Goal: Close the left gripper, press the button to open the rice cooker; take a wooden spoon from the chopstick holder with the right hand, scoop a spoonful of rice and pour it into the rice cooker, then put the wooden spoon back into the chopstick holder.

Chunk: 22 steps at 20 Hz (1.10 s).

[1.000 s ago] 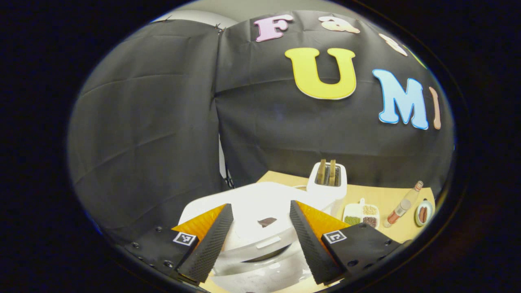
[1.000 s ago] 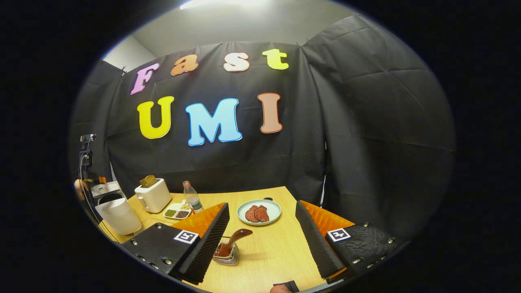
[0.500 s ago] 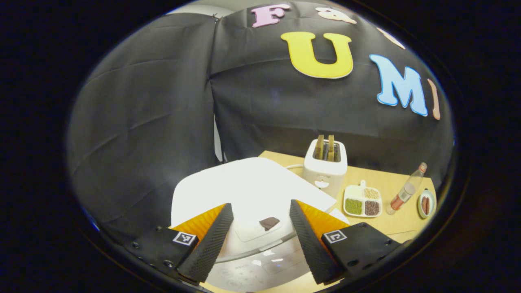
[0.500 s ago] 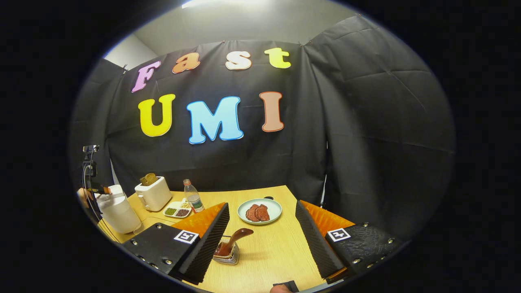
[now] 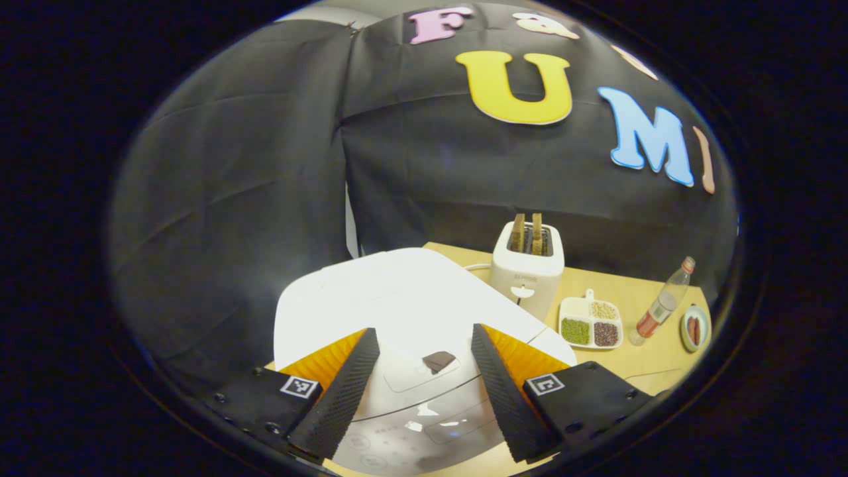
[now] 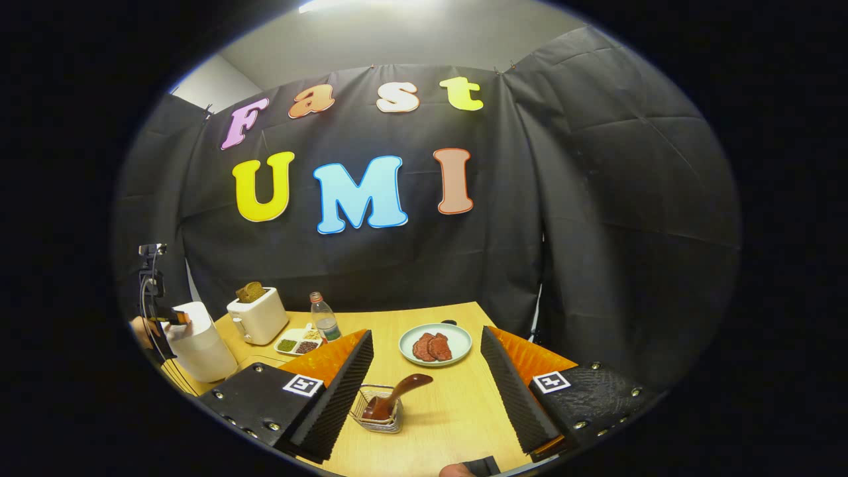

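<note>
The left hand-held gripper [image 5: 419, 384] hovers over the white rice cooker [image 5: 397, 311] at the bench's left end, fingers spread wide with nothing between them, lid down. Beside it stand a toaster [image 5: 528, 268] and a divided dish of grains [image 5: 591, 323]. Further right, the right hand-held gripper [image 6: 427, 391] gapes empty before the chopstick holder [image 6: 379, 411], where the wooden spoon [image 6: 397, 395] leans.
</note>
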Tool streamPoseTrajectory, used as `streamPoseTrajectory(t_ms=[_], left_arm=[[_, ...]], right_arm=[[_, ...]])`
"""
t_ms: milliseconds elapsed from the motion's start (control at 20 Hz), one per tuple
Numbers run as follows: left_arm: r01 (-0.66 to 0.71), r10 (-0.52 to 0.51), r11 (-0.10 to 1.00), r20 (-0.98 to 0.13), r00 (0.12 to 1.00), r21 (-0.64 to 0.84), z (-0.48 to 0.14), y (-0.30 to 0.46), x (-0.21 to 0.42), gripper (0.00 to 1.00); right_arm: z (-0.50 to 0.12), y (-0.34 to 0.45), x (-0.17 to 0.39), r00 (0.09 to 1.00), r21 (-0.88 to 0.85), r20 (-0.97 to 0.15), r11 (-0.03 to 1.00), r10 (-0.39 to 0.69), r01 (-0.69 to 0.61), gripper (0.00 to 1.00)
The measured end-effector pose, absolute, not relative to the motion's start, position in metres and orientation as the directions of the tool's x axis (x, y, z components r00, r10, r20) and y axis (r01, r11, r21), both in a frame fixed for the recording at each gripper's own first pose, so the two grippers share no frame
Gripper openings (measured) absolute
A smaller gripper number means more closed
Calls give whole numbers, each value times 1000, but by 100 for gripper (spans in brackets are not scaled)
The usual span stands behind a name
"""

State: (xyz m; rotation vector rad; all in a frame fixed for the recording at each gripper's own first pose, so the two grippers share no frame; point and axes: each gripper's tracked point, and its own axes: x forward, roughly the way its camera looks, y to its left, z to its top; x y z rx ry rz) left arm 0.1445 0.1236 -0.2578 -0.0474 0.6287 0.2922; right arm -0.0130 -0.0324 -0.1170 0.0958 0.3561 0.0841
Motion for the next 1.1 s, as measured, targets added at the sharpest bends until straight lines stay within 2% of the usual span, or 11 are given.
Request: streamPoseTrajectory(t_ms=[100, 300, 600, 900, 1100], left_arm=[[-260, 229, 965, -549, 804, 23, -242, 116, 142, 98], [-161, 160, 986, -388, 908, 31, -164, 88, 134, 98], [-20, 5, 998, -244, 970, -58, -73, 34, 92, 98], [1, -8, 997, -96, 995, -72, -11, 11, 28, 99], [9, -11, 996, -26, 1000, -84, -2, 3, -10, 99]], right_arm=[[-103, -21, -8, 942, 108, -313, 990, 120, -90, 99], [-78, 4, -2, 952, 95, -259, 985, 162, -142, 99], [-42, 41, 3, 958, 147, -181, 969, 223, -197, 99], [-19, 68, -3, 969, 105, -65, 967, 238, -231, 99], [-26, 88, -14, 970, 97, -60, 968, 237, -231, 99]])
